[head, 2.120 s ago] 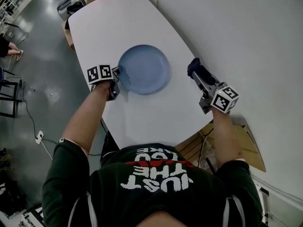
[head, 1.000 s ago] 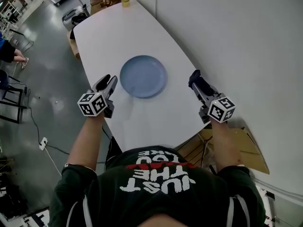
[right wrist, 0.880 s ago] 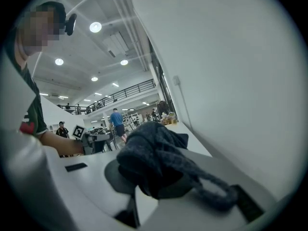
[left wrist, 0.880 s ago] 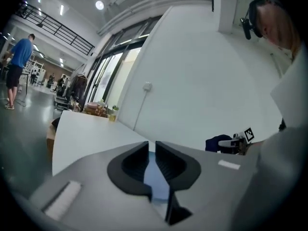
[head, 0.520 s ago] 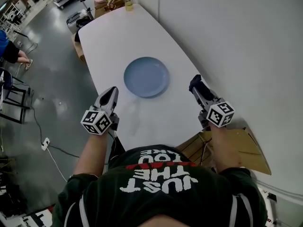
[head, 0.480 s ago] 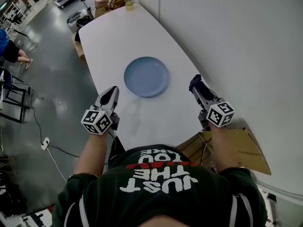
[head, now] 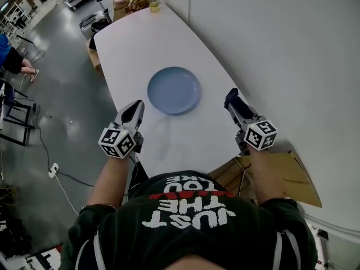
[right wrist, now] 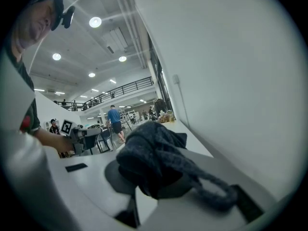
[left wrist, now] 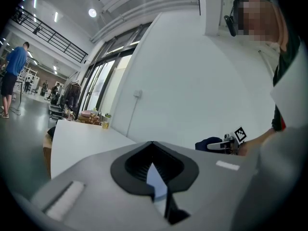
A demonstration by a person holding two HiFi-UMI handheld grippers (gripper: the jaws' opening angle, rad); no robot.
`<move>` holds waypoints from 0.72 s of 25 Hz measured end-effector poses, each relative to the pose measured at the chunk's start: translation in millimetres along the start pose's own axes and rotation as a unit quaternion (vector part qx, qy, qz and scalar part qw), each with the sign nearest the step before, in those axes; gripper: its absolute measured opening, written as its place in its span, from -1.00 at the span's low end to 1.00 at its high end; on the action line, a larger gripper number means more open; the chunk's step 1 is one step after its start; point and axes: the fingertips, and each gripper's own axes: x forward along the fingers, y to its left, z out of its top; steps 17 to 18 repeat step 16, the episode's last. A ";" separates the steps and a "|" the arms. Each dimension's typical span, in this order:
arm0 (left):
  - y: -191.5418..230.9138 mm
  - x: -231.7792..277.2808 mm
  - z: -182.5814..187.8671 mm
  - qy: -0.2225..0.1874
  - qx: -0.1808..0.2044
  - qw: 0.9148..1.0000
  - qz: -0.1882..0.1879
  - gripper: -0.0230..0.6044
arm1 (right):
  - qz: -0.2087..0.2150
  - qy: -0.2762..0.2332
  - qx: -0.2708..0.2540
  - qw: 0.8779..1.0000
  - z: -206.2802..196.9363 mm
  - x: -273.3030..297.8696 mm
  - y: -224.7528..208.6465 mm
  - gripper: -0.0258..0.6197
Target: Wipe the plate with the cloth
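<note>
Pulled back from the plate's [head: 174,90] left rim, my left gripper [head: 134,108] sits at the lower left, jaws shut, empty. My right gripper [head: 234,103] clamps the cloth [right wrist: 153,154] at centre right. Plate lies between them, touching neither.

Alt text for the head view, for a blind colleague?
A blue plate sits on a white table. The right hand-held gripper holds a dark cloth beside it; the left hand-held gripper, shut and empty, is at the table's left edge.
</note>
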 end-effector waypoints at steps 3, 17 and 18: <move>1.6 -1.1 0.8 0.001 0.001 1.000 0.000 -0.90 | -0.001 0.000 -0.002 1.000 -0.2 -0.4 0.6 -0.77; -5.0 1.4 4.9 0.006 0.010 1.000 -0.009 -0.90 | 0.000 -0.001 -0.006 1.000 3.7 -3.9 3.3 -0.78; -5.0 1.4 4.9 0.006 0.010 1.000 -0.009 -0.90 | 0.000 -0.001 -0.006 1.000 3.7 -3.9 3.3 -0.78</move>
